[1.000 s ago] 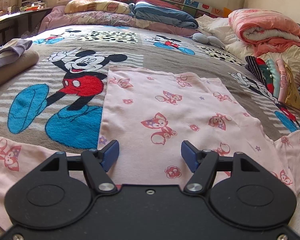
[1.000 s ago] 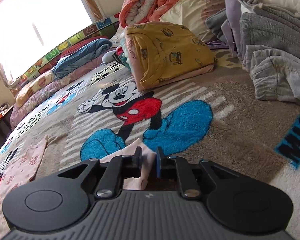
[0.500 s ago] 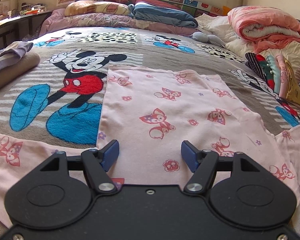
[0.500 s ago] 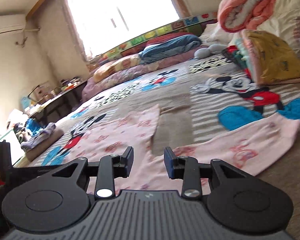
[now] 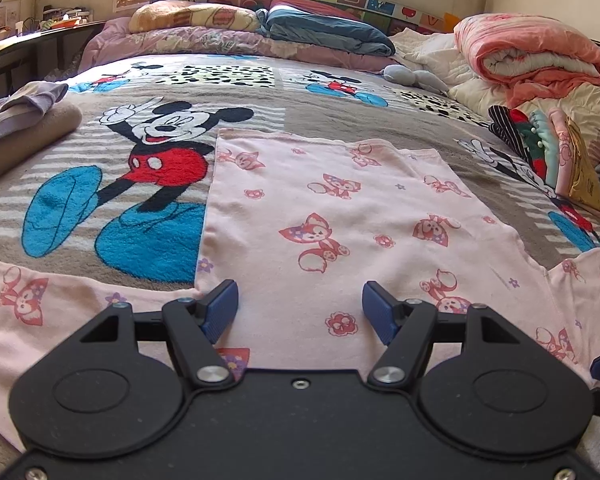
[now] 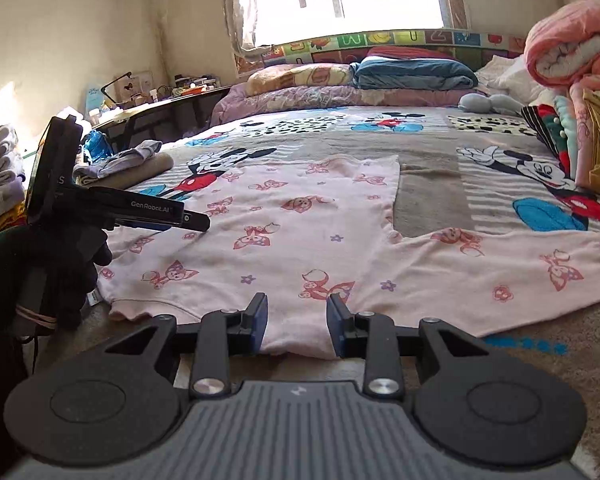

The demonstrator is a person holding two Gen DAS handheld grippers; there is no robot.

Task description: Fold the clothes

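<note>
A pink long-sleeved top [image 5: 340, 216] printed with red foxes lies spread flat on the Mickey Mouse blanket [image 5: 112, 184], sleeves out to both sides. My left gripper [image 5: 300, 310] is open and empty, low over the top's near part. My right gripper [image 6: 297, 322] is open, its jaws on either side of the top's [image 6: 300, 224] near edge, close to the right shoulder; the cloth lies between them, not pinched. The left gripper's body [image 6: 112, 208] shows at the left in the right wrist view.
A stack of folded clothes [image 5: 556, 152] stands at the right of the bed, under a rolled orange quilt [image 5: 532, 56]. A folded brown and purple pile [image 5: 20, 120] lies at the left. Pillows and bedding [image 5: 260, 28] line the far end. A cluttered table [image 6: 148, 108] stands beside the bed.
My right gripper let go of the sleeve end, opened and swung left to the top's near edge. My left gripper stayed open and sank slightly toward the top.
</note>
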